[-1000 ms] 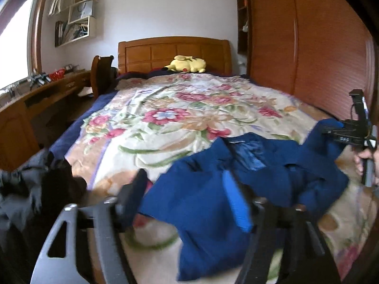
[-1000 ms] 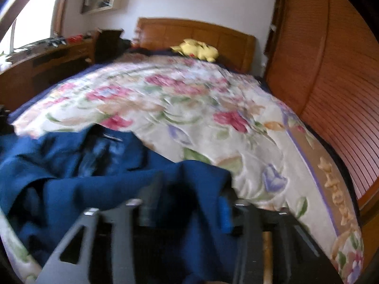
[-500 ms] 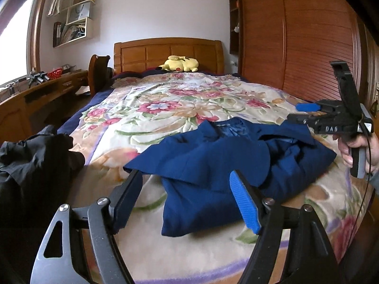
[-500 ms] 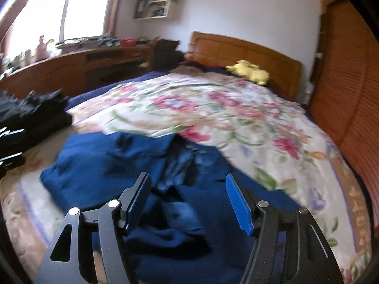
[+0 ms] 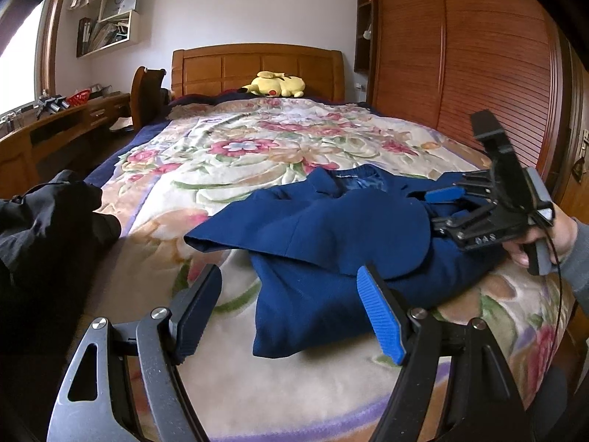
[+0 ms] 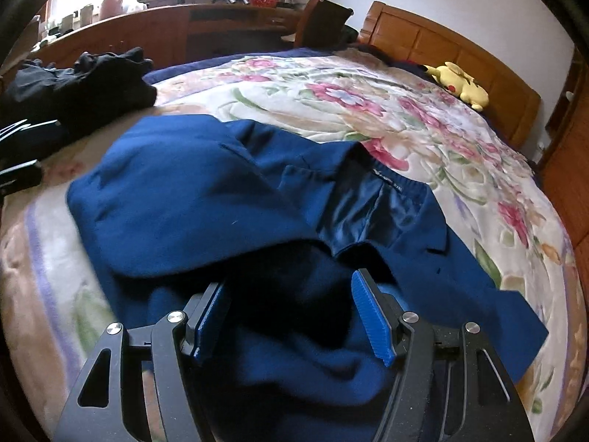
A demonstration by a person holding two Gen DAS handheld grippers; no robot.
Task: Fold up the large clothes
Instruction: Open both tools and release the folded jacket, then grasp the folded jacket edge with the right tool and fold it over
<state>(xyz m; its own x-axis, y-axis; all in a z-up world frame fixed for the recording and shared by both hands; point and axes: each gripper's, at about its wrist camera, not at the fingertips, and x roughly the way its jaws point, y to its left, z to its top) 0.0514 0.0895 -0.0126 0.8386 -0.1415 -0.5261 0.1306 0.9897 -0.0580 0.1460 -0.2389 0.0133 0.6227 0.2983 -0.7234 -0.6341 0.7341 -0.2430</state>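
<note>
A dark blue jacket (image 5: 331, 235) lies crumpled on the floral bedspread (image 5: 257, 154) near the foot of the bed, its collar and shiny lining facing up (image 6: 364, 206). My left gripper (image 5: 291, 309) is open and empty, just short of the jacket's near hem. My right gripper (image 6: 291, 313) is open and empty, low over the jacket's right part; it also shows in the left wrist view (image 5: 441, 202), held by a hand.
A heap of black clothes (image 5: 48, 221) lies at the bed's left edge (image 6: 88, 84). A yellow plush toy (image 5: 276, 84) sits by the wooden headboard (image 5: 257, 66). A desk (image 6: 154, 29) and chair stand left; a wooden wardrobe (image 5: 460, 66) stands right.
Both grippers have let go of the jacket and pulled back toward the foot of the bed. The jacket now lies still on the bedspread. The right gripper has turned left over it.
</note>
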